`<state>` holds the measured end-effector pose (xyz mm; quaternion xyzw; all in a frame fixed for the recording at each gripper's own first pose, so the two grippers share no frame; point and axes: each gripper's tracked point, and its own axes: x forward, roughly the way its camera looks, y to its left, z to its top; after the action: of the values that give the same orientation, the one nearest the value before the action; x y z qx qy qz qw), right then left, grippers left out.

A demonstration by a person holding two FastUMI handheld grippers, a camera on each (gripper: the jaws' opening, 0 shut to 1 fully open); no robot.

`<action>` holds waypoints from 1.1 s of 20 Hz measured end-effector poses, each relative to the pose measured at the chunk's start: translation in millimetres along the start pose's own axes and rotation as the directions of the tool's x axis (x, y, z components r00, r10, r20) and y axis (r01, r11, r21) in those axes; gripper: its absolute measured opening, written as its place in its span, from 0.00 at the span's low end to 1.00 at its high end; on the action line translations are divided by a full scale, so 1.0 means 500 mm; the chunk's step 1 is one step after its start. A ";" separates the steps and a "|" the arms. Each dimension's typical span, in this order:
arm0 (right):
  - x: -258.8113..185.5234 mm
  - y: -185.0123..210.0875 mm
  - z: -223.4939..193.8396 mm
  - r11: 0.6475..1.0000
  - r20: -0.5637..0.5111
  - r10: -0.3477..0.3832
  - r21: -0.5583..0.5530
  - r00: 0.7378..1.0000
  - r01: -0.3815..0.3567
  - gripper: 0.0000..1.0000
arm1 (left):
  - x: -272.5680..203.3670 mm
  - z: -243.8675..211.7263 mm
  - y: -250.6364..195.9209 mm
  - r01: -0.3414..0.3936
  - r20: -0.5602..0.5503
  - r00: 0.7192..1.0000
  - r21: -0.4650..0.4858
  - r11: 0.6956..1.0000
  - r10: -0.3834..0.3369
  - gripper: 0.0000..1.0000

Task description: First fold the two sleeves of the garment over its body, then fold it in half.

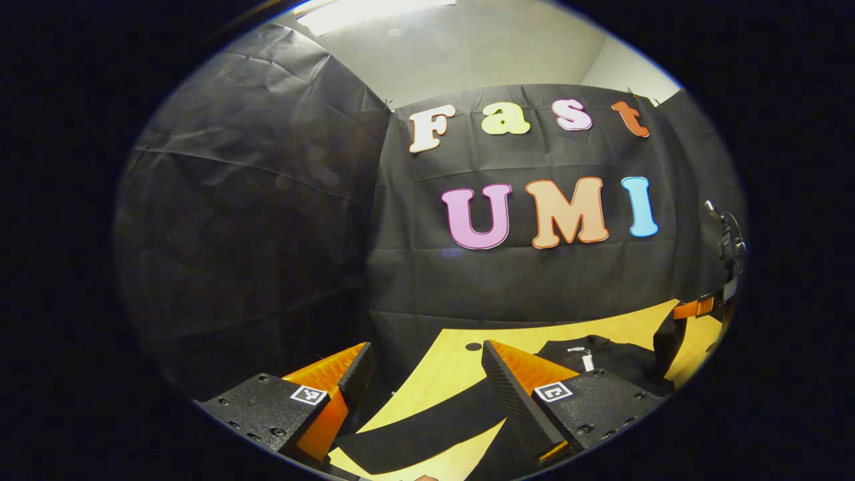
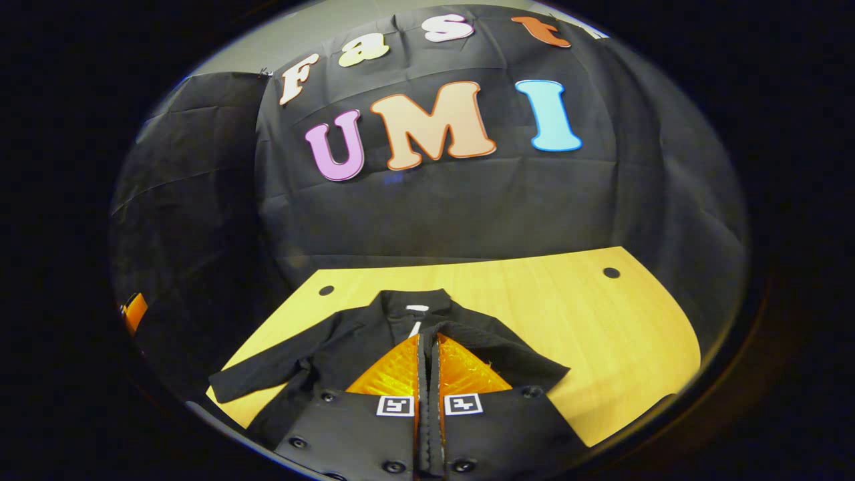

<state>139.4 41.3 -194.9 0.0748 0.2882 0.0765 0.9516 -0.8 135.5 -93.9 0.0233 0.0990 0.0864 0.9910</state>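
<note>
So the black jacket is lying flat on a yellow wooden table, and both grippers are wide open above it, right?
Not quite. The black jacket does lie on the yellow table, but the right gripper is shut, its fingers together in the right gripper view. The left gripper is open, as the left gripper view shows.

Garment (image 2: 374,347) is showing as matt black cloth, soft weave, lying at 6 o'clock in the right gripper view. Table (image 2: 601,334) is reading as smooth pale wood, faint satin sheen. Left gripper (image 1: 427,387) fingers (image 1: 507,384) are looking like ribbed matt black rubber over glossy orange plastic. Booth wall (image 1: 267,234) is hanging as creased matt cloth
</note>
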 end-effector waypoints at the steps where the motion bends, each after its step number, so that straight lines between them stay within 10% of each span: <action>1: 0.014 0.021 0.005 1.000 0.002 0.011 -0.003 1.000 -0.011 0.02 | 0.005 -0.005 0.011 -0.003 -0.005 1.000 -0.003 1.000 0.003 0.99; 18: 0.223 0.361 -0.038 0.981 -0.092 0.143 -0.120 0.985 -0.154 0.04 | 0.065 -0.121 0.167 0.004 -0.119 0.993 -0.027 1.000 -0.007 0.99; 22: 0.216 0.389 0.061 0.983 0.108 0.157 -0.110 0.982 -0.145 0.96 | 0.076 -0.169 0.179 0.005 -0.176 0.984 -0.049 0.999 -0.013 1.00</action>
<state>225.2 248.8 -191.4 0.0522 0.2218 0.1585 0.9607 4.1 232.5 -178.2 -0.0089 0.1842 0.0861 0.9791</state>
